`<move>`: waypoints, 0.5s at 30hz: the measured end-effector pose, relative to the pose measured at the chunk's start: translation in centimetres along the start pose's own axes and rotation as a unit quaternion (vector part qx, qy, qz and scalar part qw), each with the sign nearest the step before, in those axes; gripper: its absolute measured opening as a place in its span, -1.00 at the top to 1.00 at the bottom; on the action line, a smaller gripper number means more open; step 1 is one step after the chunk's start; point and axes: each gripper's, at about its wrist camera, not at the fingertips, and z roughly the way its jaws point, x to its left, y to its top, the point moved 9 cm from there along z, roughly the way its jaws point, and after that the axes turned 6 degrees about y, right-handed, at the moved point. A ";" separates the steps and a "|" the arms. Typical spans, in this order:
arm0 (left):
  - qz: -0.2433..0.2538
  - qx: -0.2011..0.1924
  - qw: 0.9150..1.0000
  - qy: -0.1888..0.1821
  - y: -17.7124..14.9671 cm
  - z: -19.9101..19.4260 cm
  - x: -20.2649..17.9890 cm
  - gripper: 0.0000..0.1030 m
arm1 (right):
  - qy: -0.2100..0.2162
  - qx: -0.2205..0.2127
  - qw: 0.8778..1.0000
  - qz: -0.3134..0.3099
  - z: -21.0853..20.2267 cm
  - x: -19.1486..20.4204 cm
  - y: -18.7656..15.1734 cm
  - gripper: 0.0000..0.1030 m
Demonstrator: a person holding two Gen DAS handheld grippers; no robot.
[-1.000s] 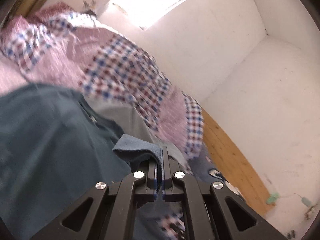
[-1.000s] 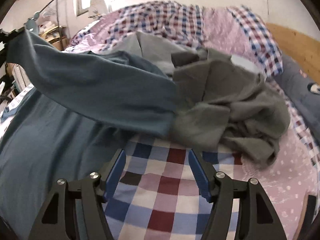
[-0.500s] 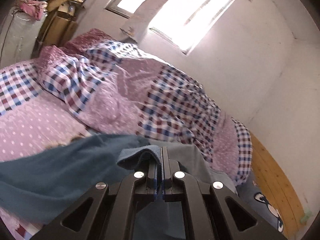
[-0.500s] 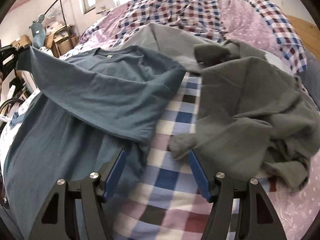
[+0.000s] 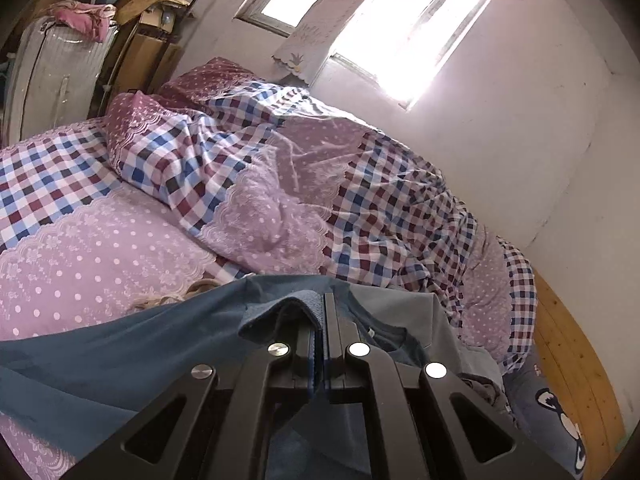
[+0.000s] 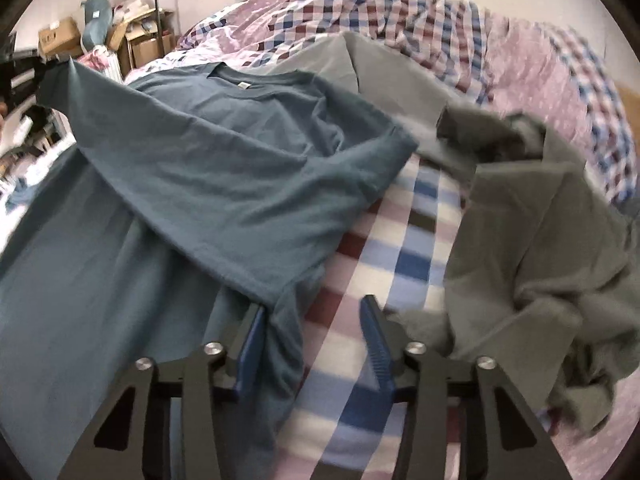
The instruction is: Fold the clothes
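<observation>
Left gripper [image 5: 323,320] is clamping the teal shirt's [image 6: 224,168] sleeve hem; right gripper [image 6: 312,344] is hovering spread, empty. Fabric is draping limp, light; the side seam looks the best hold.

Daylight pours through the window [image 5: 384,20] in the left wrist view and burns out to pure white, so that nothing beyond the glass can be told; a hazy glare spreads from it over the wall [image 5: 520,120] and washes the colours nearby; the quilt [image 5: 280,184] below is evenly lit with soft shadows in its folds, and this view is sharp; the right wrist view is dimmer and softer, its far quilt and right-hand grey garment [image 6: 560,240] smeared by motion blur; both views bend strongly toward the edges, with dark corners around the fisheye circle.
</observation>
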 end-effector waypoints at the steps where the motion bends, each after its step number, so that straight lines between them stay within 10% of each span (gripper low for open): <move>1: -0.001 0.002 1.000 0.001 -0.1 0.0 0.2 0.99 | -0.017 -0.003 1.000 -0.013 0.0 0.2 0.3 0.10; 4: 0.000 0.006 1.000 0.004 -0.4 0.0 0.2 0.99 | -0.045 -0.008 0.998 -0.051 0.2 1.3 0.9 0.19; 6: 0.003 0.012 1.000 0.006 -0.6 0.1 0.2 0.99 | -0.059 -0.007 0.995 -0.075 0.4 2.0 0.9 0.89; 15: 0.028 0.067 0.997 0.007 -3.7 1.8 -1.7 0.99 | -0.098 -0.022 0.995 0.005 -1.8 -4.4 0.2 0.89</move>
